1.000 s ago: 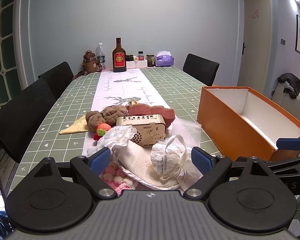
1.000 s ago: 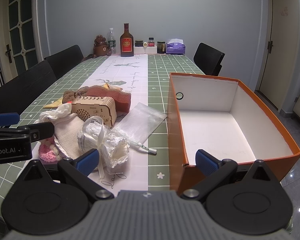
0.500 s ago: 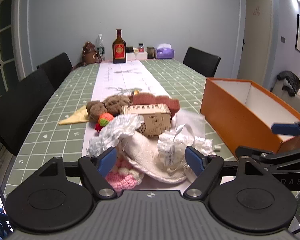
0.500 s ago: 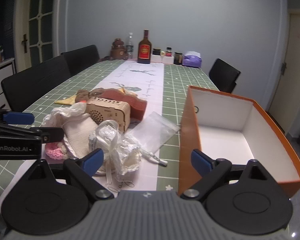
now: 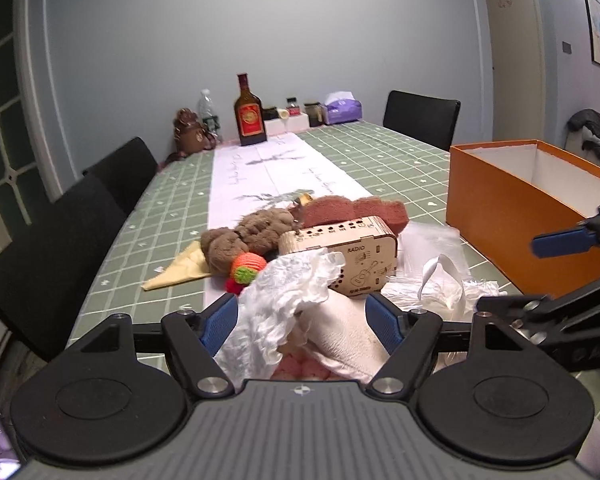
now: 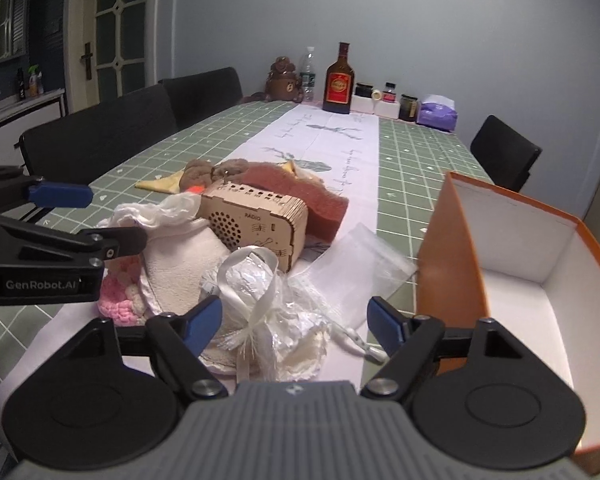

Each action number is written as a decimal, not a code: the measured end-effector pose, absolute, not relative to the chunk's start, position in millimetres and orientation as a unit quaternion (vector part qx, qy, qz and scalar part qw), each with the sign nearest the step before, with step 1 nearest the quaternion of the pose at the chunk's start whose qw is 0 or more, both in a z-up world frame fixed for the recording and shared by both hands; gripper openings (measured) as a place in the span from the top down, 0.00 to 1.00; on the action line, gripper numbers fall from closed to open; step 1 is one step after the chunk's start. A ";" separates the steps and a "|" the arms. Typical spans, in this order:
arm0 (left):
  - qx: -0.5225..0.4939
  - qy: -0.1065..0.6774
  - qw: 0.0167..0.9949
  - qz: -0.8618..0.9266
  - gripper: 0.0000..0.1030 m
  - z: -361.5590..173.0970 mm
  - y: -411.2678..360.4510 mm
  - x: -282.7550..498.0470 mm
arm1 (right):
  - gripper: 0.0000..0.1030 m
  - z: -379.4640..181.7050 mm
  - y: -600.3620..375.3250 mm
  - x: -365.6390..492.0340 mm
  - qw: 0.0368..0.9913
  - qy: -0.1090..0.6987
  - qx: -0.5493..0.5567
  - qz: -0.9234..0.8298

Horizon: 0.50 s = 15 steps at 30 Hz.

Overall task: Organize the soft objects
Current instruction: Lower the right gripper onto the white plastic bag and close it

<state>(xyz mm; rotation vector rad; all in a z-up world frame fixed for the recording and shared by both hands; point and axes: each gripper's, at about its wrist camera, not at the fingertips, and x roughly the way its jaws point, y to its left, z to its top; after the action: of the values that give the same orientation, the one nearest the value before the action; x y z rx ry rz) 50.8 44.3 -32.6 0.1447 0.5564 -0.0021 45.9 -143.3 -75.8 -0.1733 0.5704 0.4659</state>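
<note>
Step in hand, as judged: approach for the first pick; the orange box [image 6: 452, 248] holds nothing yet.

Left claw [image 5: 302, 318]: fingers spread wide, gripping nothing. The white cloth [image 5: 340, 320] with its crinkled frill lies directly between the pads; a pink knitted piece [image 6: 120, 300] sits beneath it.

Right claw [image 6: 296, 322]: likewise spread and empty. The ribbon-tied white bundle [image 6: 260, 292] lies between its fingers, on the counter [image 6: 400, 148].

Just beyond both claws stands a wooden radio [image 5: 348, 252], a hard item. Past it lie a brown plush [image 5: 244, 236], a reddish sponge [image 5: 356, 208] and a yellow cloth [image 5: 184, 268]. The box stands right of the right claw.

Next move, as judged: close each claw on its soft item without catching the radio, lift, and carry rightward into the box.
</note>
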 end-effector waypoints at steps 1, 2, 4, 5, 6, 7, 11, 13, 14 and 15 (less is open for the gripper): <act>0.071 0.279 0.958 -0.001 0.17 -35.0 45.1 55.3 | 0.24 -78.4 -139.9 50.8 0.927 0.281 -0.089 0.233; 0.072 0.283 0.957 0.003 0.17 -37.7 46.1 59.8 | 0.24 -81.4 -137.1 55.5 0.924 0.286 -0.093 0.237; 0.076 0.291 0.954 0.011 0.17 -41.9 49.3 67.3 | 0.24 -85.6 -131.9 63.6 0.919 0.293 -0.101 0.242; 0.076 0.295 0.952 0.013 0.17 -43.3 50.9 70.3 | 0.24 -87.3 -130.3 66.8 0.918 0.295 -0.102 0.246; 0.076 0.299 0.951 0.014 0.17 -44.7 52.9 72.9 | 0.23 -89.1 -128.5 70.0 0.916 0.299 -0.103 0.249; 0.074 0.303 0.950 0.014 0.17 -46.0 55.0 75.3 | 0.23 -90.7 -126.7 72.9 0.914 0.302 -0.103 0.251; 0.047 0.311 0.949 0.021 0.32 -48.0 65.4 82.0 | 0.24 -98.2 -118.8 84.8 0.905 0.318 -0.101 0.265; 0.022 0.312 0.950 0.017 0.42 -47.3 71.7 82.9 | 0.25 -101.3 -115.6 88.5 0.901 0.324 -0.101 0.271; 0.013 0.314 0.949 0.017 0.48 -47.3 74.2 83.5 | 0.26 -102.3 -114.5 89.5 0.900 0.326 -0.101 0.273; 0.007 0.317 0.948 0.019 0.53 -46.8 76.2 83.9 | 0.29 -103.1 -113.6 90.6 0.898 0.328 -0.100 0.275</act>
<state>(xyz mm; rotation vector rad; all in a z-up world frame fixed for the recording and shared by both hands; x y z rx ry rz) 83.9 76.2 -46.8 0.0135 0.6442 0.0387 90.6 -113.6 -103.1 -0.2069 0.6794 0.5695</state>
